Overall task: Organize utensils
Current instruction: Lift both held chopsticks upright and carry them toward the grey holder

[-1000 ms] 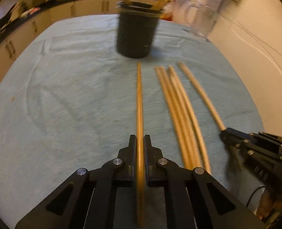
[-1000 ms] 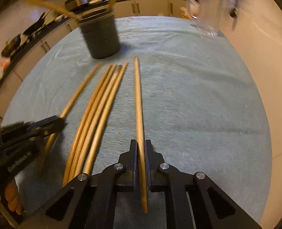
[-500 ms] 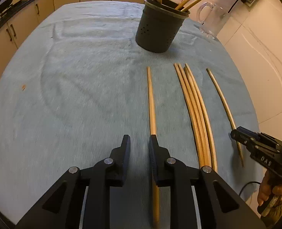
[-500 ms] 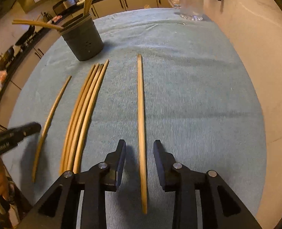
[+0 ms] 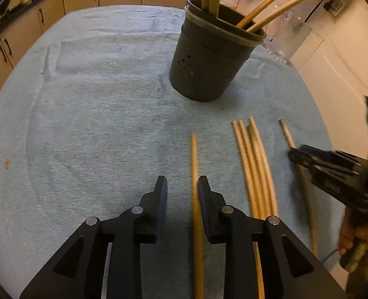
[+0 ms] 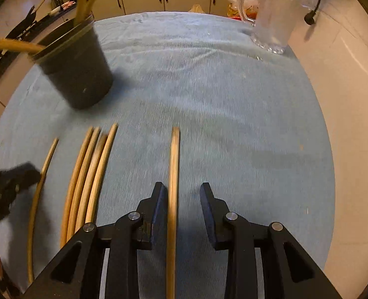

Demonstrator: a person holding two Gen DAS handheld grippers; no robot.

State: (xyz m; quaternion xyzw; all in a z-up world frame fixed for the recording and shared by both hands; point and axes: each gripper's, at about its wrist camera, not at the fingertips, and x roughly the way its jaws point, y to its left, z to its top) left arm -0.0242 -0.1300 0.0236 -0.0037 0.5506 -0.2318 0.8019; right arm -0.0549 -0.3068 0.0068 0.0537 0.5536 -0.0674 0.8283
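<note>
A dark utensil holder (image 5: 203, 69) (image 6: 76, 74) stands on the blue cloth with several wooden chopsticks in it. More chopsticks lie flat in front of it: a tight bundle (image 5: 256, 169) (image 6: 89, 174) flanked by two single sticks. My left gripper (image 5: 182, 184) is opening over the left single stick (image 5: 194, 159), which lies on the cloth close by the right finger, not pinched. My right gripper (image 6: 182, 189) is open over the right single stick (image 6: 174, 164), which lies near its left finger. Each gripper shows at the edge of the other's view.
A clear glass mug (image 6: 273, 17) (image 5: 286, 37) stands at the far right corner of the blue cloth (image 5: 96, 124). Beyond the table run cream cabinets and a cluttered dark counter. A pale wall lies close on the right.
Both grippers were shut on a single chopstick each; both have opened and the sticks now lie loose on the cloth. Both views have shifted, and the holder looks nearer.
</note>
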